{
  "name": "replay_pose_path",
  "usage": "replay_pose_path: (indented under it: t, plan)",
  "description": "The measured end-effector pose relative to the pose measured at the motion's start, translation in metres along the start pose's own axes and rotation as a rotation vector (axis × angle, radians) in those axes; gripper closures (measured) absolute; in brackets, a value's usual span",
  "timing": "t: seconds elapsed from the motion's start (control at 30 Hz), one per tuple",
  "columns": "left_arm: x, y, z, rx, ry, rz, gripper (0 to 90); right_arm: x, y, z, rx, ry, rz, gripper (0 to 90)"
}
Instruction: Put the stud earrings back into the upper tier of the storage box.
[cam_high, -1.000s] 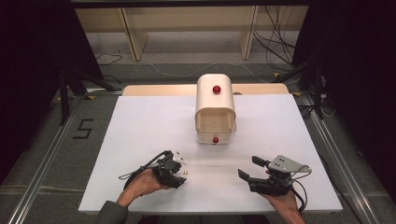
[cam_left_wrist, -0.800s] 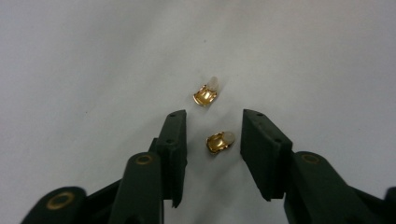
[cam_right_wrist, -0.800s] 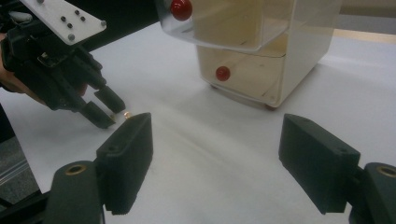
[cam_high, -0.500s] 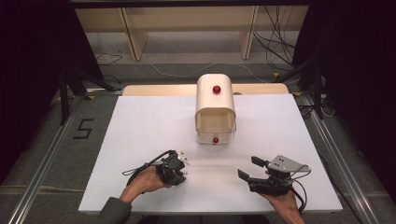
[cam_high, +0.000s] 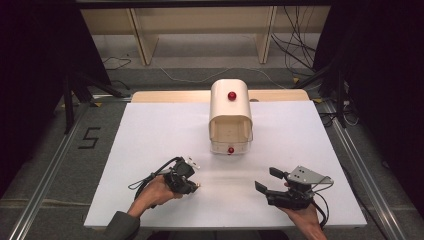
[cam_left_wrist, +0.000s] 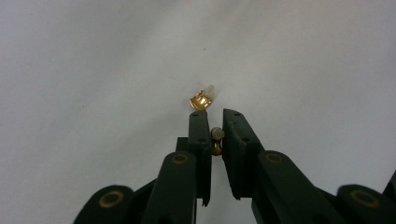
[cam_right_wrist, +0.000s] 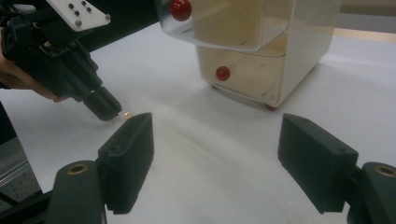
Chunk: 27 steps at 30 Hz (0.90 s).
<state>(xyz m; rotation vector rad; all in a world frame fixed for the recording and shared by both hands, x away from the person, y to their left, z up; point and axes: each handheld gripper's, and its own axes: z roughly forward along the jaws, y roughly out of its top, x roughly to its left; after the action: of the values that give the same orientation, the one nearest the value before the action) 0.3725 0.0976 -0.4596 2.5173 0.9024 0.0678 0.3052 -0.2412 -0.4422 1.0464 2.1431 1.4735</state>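
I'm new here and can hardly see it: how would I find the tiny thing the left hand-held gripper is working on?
Start at the cream drawer box on the white table. Come toward the person to the left hand-held gripper. At its tips lies a tiny gold-coloured piece, shiny against the plain white; another gold bit sits between the nearly closed jaws.

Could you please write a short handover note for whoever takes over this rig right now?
Left gripper: low over the white table, jaws nearly shut around a small gold piece; whether it is firmly clamped is hard to tell.
A second small gold piece lies on the table just beyond the jaw tips.
Right gripper: jaws wide open, holding nothing, pointed towards the drawer unit.
Drawer unit: cream, with red knobs, standing at the far middle of the table, apart from both grippers.
Done: one gold piece is between the left jaws.
Left, probably: lift that piece; its destination and the second piece remain to be dealt with.
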Motion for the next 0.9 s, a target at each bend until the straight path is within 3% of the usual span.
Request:
replay_pose_path:
  t: [0.27, 0.6, 0.9]
  plan:
    - [0.003, 0.002, -0.017, -0.056, -0.014, -0.02, 81.6, 0.0, 0.0, 0.0, -0.001, 0.0, 0.002, 27.6]
    - [0.012, 0.007, -0.051, -0.234, -0.004, -0.084, 81.6, 0.0, 0.0, 0.0, -0.002, -0.002, 0.001, 27.6]
    - [0.016, 0.009, -0.064, -0.343, 0.012, -0.12, 81.5, 0.0, 0.0, 0.0, 0.0, -0.001, 0.004, 27.6]
